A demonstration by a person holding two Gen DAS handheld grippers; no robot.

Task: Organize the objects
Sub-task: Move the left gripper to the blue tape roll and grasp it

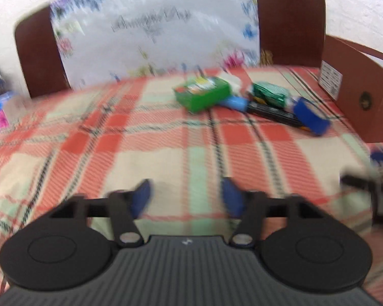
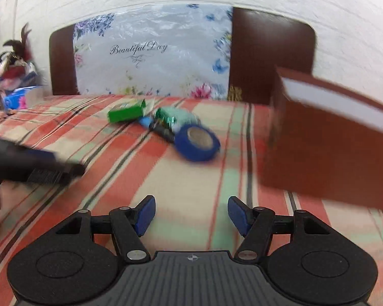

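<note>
Blue pads (image 1: 140, 199) of the left gripper (image 1: 186, 197) are seen spread well apart, with nothing between them but the red, cream and green checked cloth (image 1: 115, 158). The right gripper (image 2: 191, 214) is likewise held with its jaws wide apart and empty above the cloth. The task's things are heaped together further back on the cloth: a green box (image 2: 126, 113), a green foil packet (image 2: 166, 118), a black flat item (image 1: 275, 114) and a roll of blue tape (image 2: 198, 141). A brown cardboard box (image 2: 326, 150) is seen just to the right of the heap.
</note>
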